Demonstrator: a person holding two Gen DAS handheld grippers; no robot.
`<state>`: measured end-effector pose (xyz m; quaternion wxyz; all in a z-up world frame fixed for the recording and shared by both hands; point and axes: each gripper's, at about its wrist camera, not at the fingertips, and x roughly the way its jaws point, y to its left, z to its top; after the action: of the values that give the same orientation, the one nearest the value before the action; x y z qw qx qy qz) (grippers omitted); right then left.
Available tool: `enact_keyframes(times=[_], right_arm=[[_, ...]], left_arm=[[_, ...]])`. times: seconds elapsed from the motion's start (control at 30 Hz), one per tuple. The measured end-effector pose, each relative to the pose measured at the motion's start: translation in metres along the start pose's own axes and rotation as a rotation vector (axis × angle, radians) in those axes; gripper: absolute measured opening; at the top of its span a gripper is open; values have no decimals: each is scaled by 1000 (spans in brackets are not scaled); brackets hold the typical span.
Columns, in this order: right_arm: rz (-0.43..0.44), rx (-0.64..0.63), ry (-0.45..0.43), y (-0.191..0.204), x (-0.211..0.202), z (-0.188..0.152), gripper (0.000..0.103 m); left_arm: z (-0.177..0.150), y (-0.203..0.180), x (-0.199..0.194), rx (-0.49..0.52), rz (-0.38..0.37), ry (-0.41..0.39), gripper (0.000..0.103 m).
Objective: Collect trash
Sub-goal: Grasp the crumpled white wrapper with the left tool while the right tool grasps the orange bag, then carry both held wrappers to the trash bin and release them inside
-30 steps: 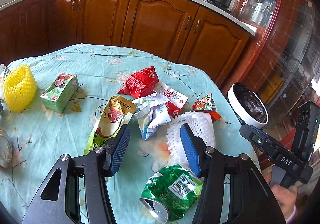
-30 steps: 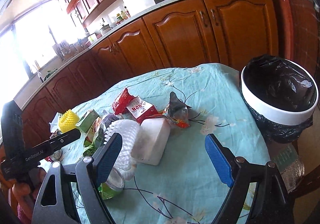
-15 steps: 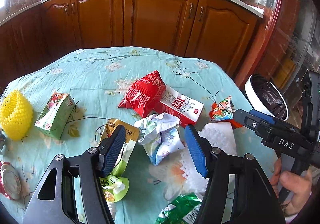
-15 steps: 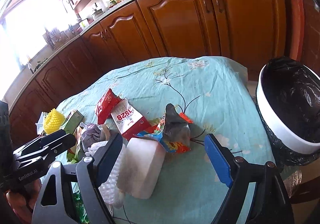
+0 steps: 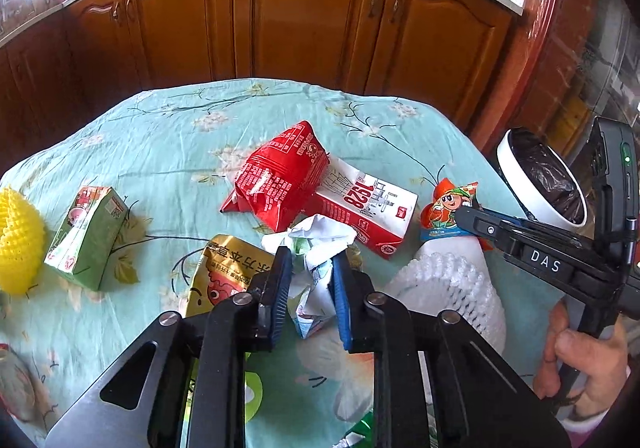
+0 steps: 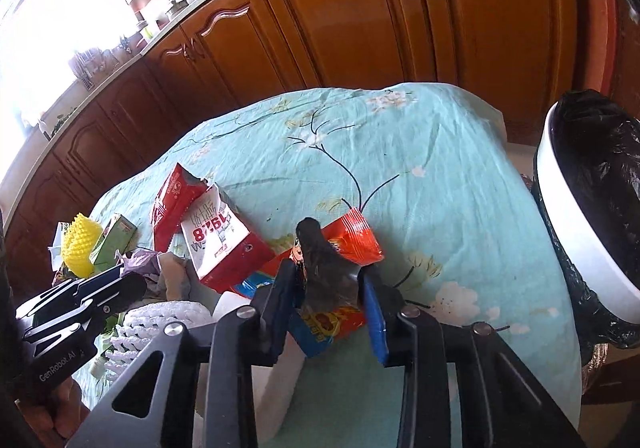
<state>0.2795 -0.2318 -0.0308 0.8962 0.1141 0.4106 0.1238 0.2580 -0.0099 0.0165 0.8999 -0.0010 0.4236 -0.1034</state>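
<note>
My left gripper (image 5: 310,282) has just squeezed in on the crumpled paper wrapper (image 5: 316,248). Its blue pads press both sides of it, so I have it. The wrapper sits on the table (image 5: 168,144), just in front of the red snack bag (image 5: 280,180) and the red and white milk carton (image 5: 364,208).

My right gripper (image 6: 330,300) has also just closed. It pinches the orange snack packet (image 6: 348,236) with the cartoon face on it. That packet lies near the table's right side, close to the bin (image 6: 560,208) with the black bag.

I think the step now is to lift both pieces. I should go up slowly and straight. The wrapper is soft and crinkly, so it could slip out if I jerk. I must keep both grips tight. Then I carry them over the bin's white rim before I let go. The yellow net (image 5: 18,240) and green juice box (image 5: 86,236) wait for later.
</note>
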Motion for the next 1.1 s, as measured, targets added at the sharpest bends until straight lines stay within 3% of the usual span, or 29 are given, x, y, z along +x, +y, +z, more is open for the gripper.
enact_keyframes(times=[0.2, 0.67, 1.1], right_arm=[[12, -11, -19, 4, -5, 0, 7], [30, 12, -111, -3, -53, 4, 6], [-21, 54, -176, -41, -105, -10, 6]], left_arm=[[1, 4, -7, -4, -2, -19, 10], [11, -15, -62, 8, -67, -133, 10], [18, -79, -71, 71, -160, -150, 10]])
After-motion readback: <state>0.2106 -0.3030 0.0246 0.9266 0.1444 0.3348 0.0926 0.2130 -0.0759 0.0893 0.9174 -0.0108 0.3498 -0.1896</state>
